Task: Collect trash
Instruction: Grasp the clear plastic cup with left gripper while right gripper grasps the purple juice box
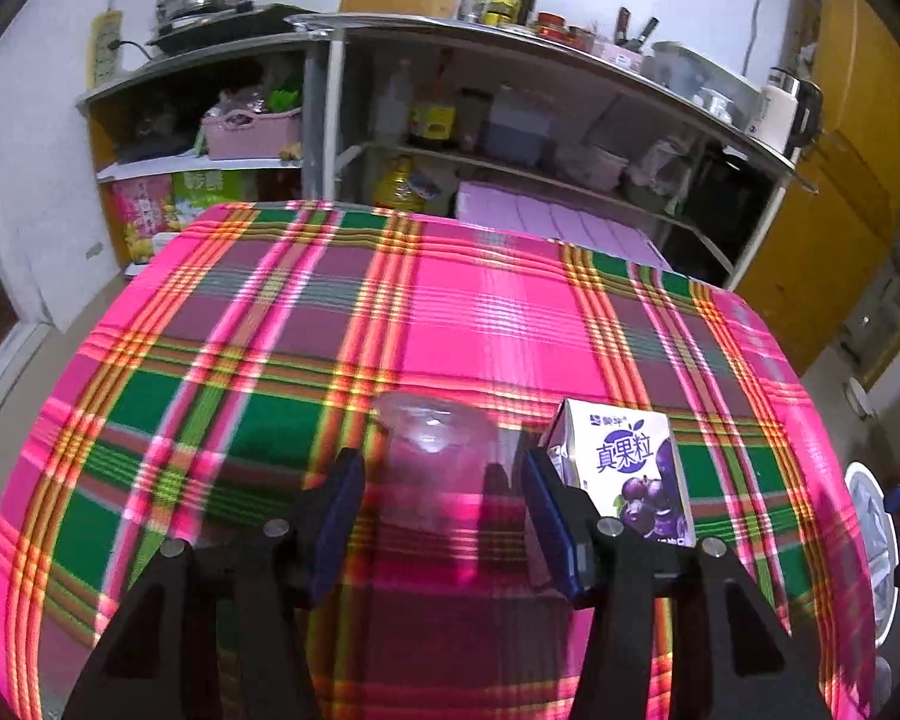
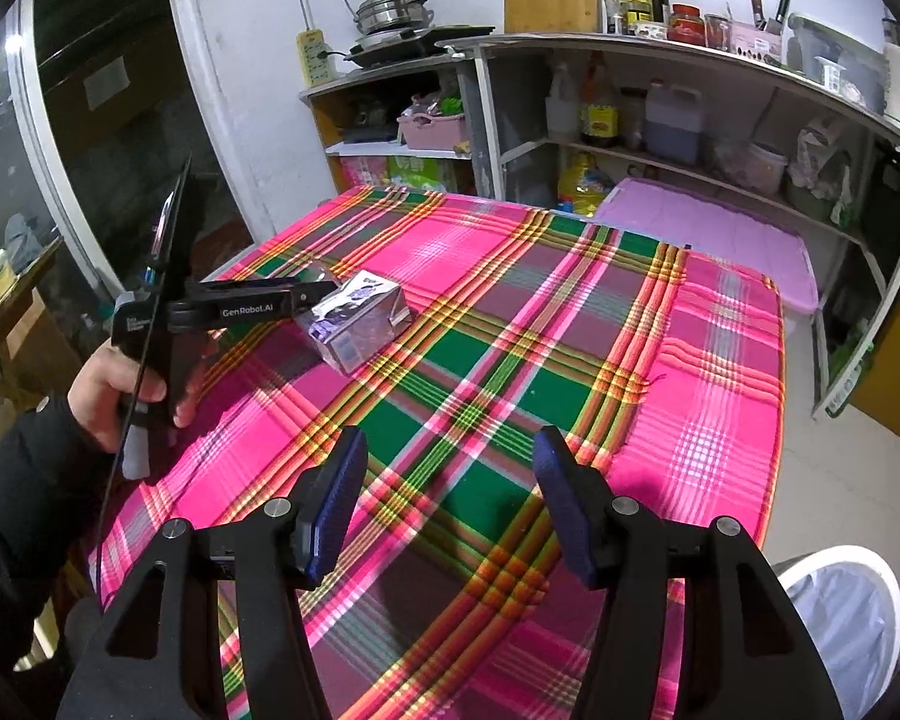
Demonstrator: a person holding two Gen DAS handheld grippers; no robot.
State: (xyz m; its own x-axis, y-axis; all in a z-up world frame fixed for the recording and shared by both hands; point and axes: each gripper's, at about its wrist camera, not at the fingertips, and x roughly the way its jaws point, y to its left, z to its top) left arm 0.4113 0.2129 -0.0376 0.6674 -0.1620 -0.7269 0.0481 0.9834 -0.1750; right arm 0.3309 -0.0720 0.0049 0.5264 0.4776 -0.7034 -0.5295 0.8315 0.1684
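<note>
A clear plastic cup (image 1: 435,456) stands on the pink plaid tablecloth (image 1: 450,312), just ahead of and between the open fingers of my left gripper (image 1: 444,480), which does not touch it. A purple-and-white drink carton (image 1: 624,474) stands just right of the right finger. In the right wrist view the carton (image 2: 360,318) sits at the table's left side with the left gripper (image 2: 306,297) beside it; the cup is hard to make out there. My right gripper (image 2: 450,480) is open and empty above the tablecloth (image 2: 510,360).
A white bin with a liner (image 2: 840,618) stands at the table's right near edge, also in the left wrist view (image 1: 870,540). Metal shelves (image 2: 690,96) with bottles and pots stand behind the table. A purple crate (image 2: 720,228) sits at the far edge.
</note>
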